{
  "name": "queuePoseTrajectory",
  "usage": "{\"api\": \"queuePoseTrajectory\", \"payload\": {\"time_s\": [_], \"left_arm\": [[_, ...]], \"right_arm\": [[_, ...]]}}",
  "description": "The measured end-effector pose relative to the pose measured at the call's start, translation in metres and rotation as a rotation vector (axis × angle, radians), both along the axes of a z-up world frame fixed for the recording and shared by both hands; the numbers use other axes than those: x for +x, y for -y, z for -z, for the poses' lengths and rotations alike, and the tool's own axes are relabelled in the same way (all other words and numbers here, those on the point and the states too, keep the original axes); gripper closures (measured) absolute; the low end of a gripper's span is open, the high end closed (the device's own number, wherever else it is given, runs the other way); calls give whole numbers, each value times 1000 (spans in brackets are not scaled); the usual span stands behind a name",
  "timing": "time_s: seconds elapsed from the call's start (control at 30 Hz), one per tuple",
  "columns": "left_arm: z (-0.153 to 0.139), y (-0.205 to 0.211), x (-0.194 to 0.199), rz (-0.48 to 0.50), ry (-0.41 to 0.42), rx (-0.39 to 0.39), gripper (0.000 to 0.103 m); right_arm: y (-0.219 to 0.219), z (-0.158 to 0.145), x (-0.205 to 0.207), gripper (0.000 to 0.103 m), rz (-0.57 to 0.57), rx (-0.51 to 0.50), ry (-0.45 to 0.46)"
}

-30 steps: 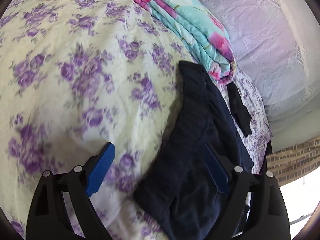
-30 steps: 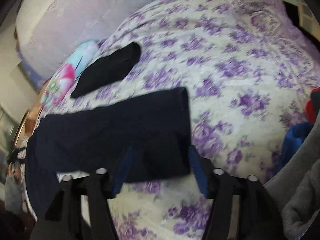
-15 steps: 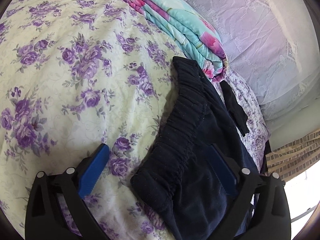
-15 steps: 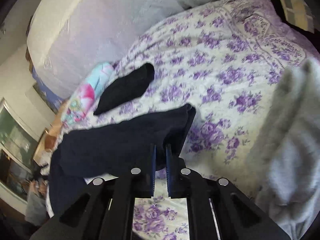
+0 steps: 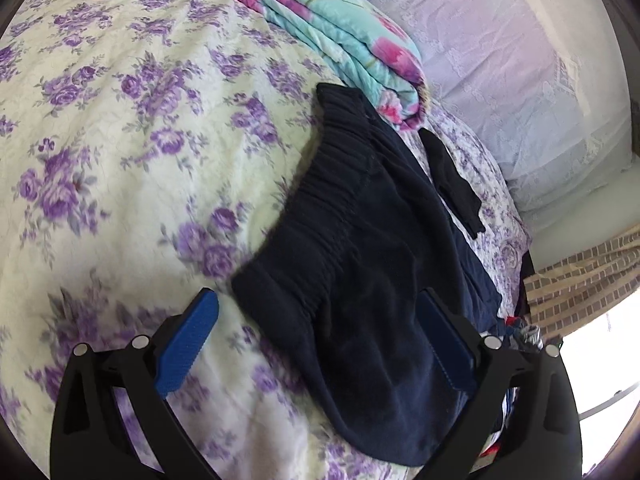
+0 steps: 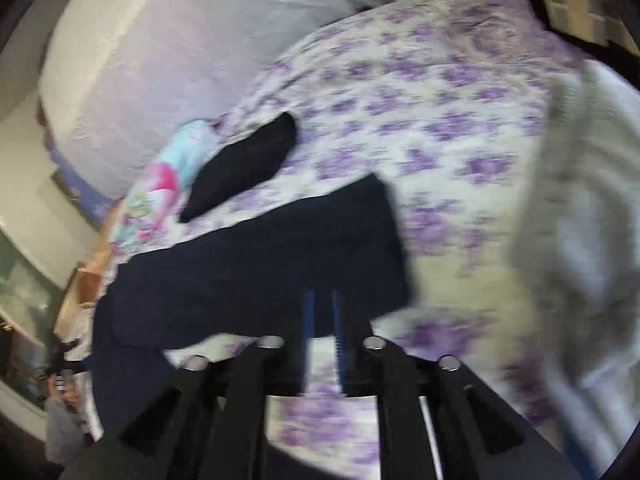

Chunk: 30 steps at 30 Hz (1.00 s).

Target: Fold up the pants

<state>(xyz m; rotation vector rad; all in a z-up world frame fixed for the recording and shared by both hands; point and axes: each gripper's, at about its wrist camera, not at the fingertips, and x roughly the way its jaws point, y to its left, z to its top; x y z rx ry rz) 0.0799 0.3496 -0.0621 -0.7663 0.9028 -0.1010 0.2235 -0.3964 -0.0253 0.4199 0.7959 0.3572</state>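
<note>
Right wrist: blur hides right claw (image 6: pixel 323 312) grip.

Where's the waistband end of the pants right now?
In the left wrist view, the elastic waistband lies centre frame on the floral bedspread, its far end beside the folded turquoise blanket, between the open left gripper's fingers.

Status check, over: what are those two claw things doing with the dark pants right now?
Left gripper open over waistband. Right gripper shut on pants leg end. Black sock beside the leg, apart.
</note>
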Motion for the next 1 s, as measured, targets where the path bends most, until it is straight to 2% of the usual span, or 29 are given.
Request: {"api": "queuePoseTrajectory", "payload": {"time_s": [0.03,0.07,0.13,0.17,0.2,0.23,0.27,0.3,0.33,0.4,0.47,0.53,0.57,0.6,0.63,0.67,0.77,0.93,1.0], "left_arm": [[0,4,-3,12,-3,9,6],[1,5,-5,14,-16,13,6],[7,5,-6,17,-25,-2,6],[10,4,-5,15,-35,-5,6],[12,4,-3,12,-41,-7,6],[12,3,-1,7,-38,-16,6],[12,4,2,4,-35,-23,6],[12,4,5,-3,-33,-31,6],[13,3,9,-20,-38,-41,6],[15,4,18,-44,-37,-57,8],[16,6,24,-72,-60,-21,25],[17,4,22,-95,-59,-19,36],[18,1,19,-111,-57,-28,48],[19,-2,15,-126,-56,-34,55],[21,-7,9,-141,-51,-45,71],[24,-12,3,-155,-47,-58,79],[27,-24,-18,-189,4,-141,83],[6,-30,-48,-227,112,-204,86],[-2,-30,-51,-219,118,-192,86]], "right_arm": [[-12,0,3,47,-30,24,5],[-21,3,7,45,-45,39,5],[-39,16,21,45,-74,62,-34],[-44,28,32,45,-63,51,-84],[-48,41,36,48,-27,21,-142],[-43,54,42,54,-3,40,-175],[-37,56,42,59,11,84,-155],[-33,57,42,60,18,111,-173],[-28,55,39,60,41,136,-184],[-25,44,26,53,81,141,-173],[-24,31,3,34,103,109,-137],[-17,17,-23,29,118,95,-95],[-11,15,-35,28,119,104,-79],[-6,12,-54,27,130,113,-67],[3,14,-69,24,144,119,-62],[8,16,-88,23,163,133,-61],[20,26,-125,23,193,186,-78],[26,39,-184,23,189,327,-115],[26,39,-208,23,177,360,-137]]}}
